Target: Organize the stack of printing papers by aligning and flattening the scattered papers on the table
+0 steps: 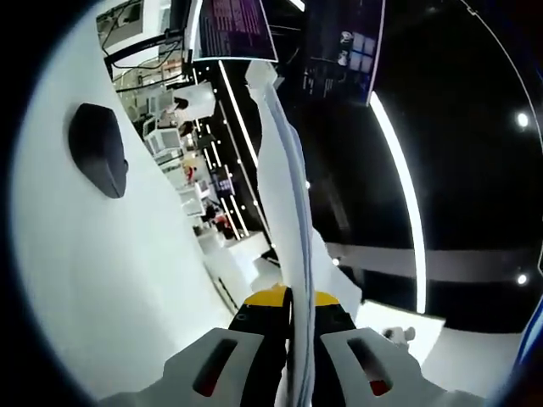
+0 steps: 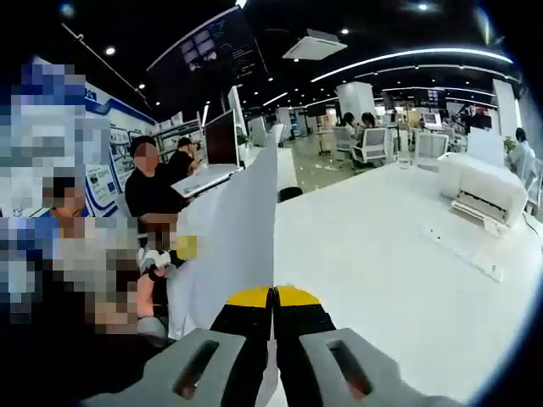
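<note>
Left gripper view: the left gripper (image 1: 301, 339) pinches a stack of papers (image 1: 284, 203) seen edge-on, its yellow-tipped jaws pressed against both sides; the sheets rise away from the jaws, lifted off the white table (image 1: 102, 280), where a dark computer mouse (image 1: 97, 148) lies. Right gripper view: the right gripper (image 2: 273, 318) has its jaws pressed together on the edge of the same sheets (image 2: 242, 237), which stand upright above the table (image 2: 382, 263). A white printer (image 2: 482, 191) sits at the table's far side, and people sit at desks beyond

Black mouse (image 1: 98, 150), white printer (image 2: 482, 192)
</note>
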Demonstrator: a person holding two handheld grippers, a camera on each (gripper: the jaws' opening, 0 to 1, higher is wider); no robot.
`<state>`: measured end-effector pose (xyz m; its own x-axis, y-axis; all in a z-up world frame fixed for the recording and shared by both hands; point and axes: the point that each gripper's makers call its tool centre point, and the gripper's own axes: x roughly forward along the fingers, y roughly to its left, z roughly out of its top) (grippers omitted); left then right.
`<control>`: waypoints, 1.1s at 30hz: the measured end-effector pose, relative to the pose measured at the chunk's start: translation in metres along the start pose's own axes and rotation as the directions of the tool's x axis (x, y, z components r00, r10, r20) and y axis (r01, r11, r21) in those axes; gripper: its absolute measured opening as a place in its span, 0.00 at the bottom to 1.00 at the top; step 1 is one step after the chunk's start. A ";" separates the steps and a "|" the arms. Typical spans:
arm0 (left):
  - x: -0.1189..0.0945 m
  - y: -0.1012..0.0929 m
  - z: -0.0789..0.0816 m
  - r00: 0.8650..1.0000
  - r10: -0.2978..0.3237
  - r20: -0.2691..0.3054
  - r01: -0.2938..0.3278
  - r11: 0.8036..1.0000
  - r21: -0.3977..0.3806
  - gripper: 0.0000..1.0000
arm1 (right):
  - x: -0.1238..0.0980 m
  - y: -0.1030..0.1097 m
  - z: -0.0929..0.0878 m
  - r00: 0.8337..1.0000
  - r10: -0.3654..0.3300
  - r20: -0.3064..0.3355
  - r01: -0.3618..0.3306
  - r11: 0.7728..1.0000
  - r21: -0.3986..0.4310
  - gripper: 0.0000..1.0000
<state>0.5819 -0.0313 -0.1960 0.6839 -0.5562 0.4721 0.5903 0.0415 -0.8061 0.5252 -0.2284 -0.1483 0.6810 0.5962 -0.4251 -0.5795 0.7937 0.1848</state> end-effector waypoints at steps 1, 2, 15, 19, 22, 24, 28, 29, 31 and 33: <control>0.000 0.000 0.000 1.000 0.000 -0.002 0.000 1.000 -0.003 0.06 | 0.001 -0.002 0.003 1.000 -0.001 -0.003 0.001 1.000 -0.002 0.00; 0.000 0.000 0.000 1.000 0.001 -0.004 -0.001 1.000 -0.005 0.06 | 0.001 -0.002 0.005 1.000 -0.002 -0.004 0.002 1.000 -0.002 0.00; 0.000 -0.002 -0.001 1.000 -0.015 0.001 0.015 1.000 -0.025 0.09 | 0.013 -0.013 0.012 0.999 -0.012 -0.038 0.011 1.000 -0.016 0.00; 0.001 -0.004 -0.004 1.000 -0.020 -0.011 0.020 0.999 -0.028 0.12 | 0.015 -0.016 0.009 0.998 -0.022 -0.057 0.021 1.000 -0.014 0.00; 0.002 -0.004 -0.006 1.000 -0.022 -0.018 0.022 1.000 -0.015 0.14 | 0.020 -0.023 0.011 0.997 -0.025 -0.066 0.024 1.000 -0.014 0.00; 0.003 -0.005 -0.009 0.999 -0.026 -0.031 0.025 1.000 -0.002 0.15 | 0.024 -0.027 0.013 0.997 -0.020 -0.070 0.019 1.000 -0.016 0.00; 0.004 -0.006 -0.012 0.999 -0.027 -0.046 0.028 1.000 0.011 0.15 | 0.030 -0.026 0.016 0.998 0.004 -0.069 -0.004 1.000 -0.010 0.00; 0.004 -0.006 -0.012 0.998 -0.027 -0.049 0.028 0.999 0.016 0.16 | 0.033 -0.021 0.015 0.998 0.011 -0.068 -0.011 1.000 -0.008 0.00; 0.004 -0.006 -0.013 0.998 -0.028 -0.050 0.029 0.999 0.018 0.16 | 0.039 -0.012 0.012 0.997 0.018 -0.072 -0.018 1.000 -0.010 0.00; 0.003 -0.006 -0.012 0.998 -0.027 -0.049 0.028 0.999 0.020 0.16 | 0.043 -0.006 0.011 0.997 0.025 -0.075 -0.025 1.000 -0.010 0.00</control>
<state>0.5756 -0.0436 -0.1940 0.6456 -0.5971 0.4761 0.6180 0.0423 -0.7850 0.5627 -0.2066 -0.1581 0.6309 0.6048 -0.4859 -0.6011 0.7771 0.1868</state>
